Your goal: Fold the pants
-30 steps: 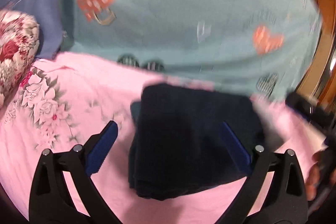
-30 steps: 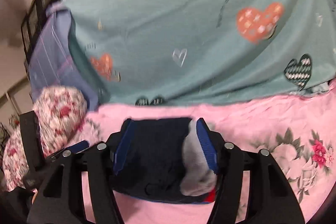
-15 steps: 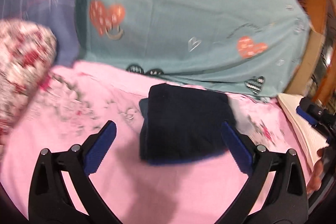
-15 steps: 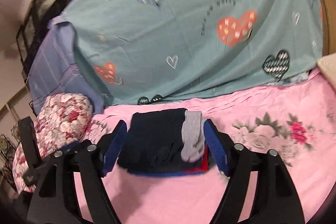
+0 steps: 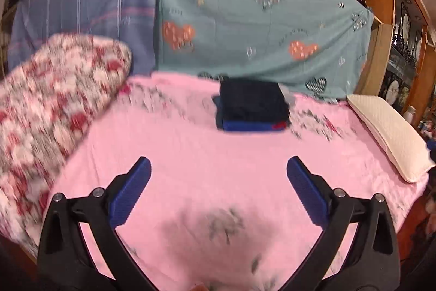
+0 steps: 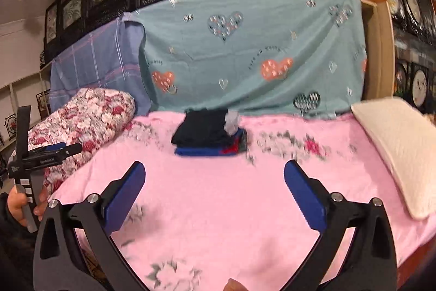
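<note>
The dark navy pants (image 5: 253, 100) lie folded on top of a small stack of folded clothes at the far side of the pink floral bed; the stack also shows in the right wrist view (image 6: 204, 128), with a grey garment (image 6: 232, 120) at its right edge. My left gripper (image 5: 218, 176) is open and empty, well short of the stack above the pink sheet. My right gripper (image 6: 214, 182) is open and empty too, also held back from the stack. The left gripper's body (image 6: 41, 154) appears at the left of the right wrist view.
A red floral pillow (image 5: 54, 89) lies at the left of the bed and a cream pillow (image 5: 389, 132) at the right edge. A teal heart-print sheet (image 5: 259, 32) and a blue sheet (image 5: 87, 18) hang behind the bed. Wooden shelving (image 6: 408, 32) stands at the right.
Both grippers have pulled back from the folded stack, which now sits far off and smaller. The right gripper's jaws have widened and no longer flank the pants.
</note>
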`<state>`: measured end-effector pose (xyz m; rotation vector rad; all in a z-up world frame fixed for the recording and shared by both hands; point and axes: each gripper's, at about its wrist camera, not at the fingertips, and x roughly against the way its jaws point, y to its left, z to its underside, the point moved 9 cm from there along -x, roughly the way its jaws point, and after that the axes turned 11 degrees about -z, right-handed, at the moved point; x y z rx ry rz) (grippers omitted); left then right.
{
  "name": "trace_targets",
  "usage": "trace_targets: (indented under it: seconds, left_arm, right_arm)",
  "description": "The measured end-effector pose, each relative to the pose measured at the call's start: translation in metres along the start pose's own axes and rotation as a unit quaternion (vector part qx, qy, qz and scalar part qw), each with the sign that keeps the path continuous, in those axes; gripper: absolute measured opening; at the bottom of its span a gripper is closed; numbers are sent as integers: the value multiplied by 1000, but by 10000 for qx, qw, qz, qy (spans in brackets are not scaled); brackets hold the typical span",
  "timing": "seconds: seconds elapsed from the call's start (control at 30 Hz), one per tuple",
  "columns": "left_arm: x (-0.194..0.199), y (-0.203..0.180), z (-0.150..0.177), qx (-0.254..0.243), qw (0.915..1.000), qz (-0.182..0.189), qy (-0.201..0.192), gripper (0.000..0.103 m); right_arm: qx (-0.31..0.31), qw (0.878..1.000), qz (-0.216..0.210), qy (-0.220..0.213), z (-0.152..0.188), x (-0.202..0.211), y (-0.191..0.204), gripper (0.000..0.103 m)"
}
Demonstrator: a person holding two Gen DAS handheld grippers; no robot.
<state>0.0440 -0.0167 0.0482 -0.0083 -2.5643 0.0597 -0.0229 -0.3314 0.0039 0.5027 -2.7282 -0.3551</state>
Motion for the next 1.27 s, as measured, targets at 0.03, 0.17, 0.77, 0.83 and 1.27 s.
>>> trace_targets:
  seconds: [0.03, 0.17, 0.77, 0.83, 1.27]
  left_arm:
    - [-3, 1, 11, 44, 9999, 20, 161, 101]
    - [-7, 8, 33, 86, 9996, -134, 223, 101]
    - [6, -4, 36, -463, 9971, -564, -225, 101]
    - [6, -6, 34, -511, 9966, -582, -297, 101]
    - [-11, -1, 39, -502, 9967, -642, 36, 101]
  right_arm:
    - [-100, 9999, 29, 73, 15, 2, 1, 102]
    - [-306, 9992, 254, 79, 51, 0, -4, 102]
    - [-196, 9983, 491, 250, 72, -7, -6, 102]
    - [-205, 9981, 497, 307, 74, -11, -7, 102]
    - [-343, 9971, 563, 385, 76, -18, -16, 102]
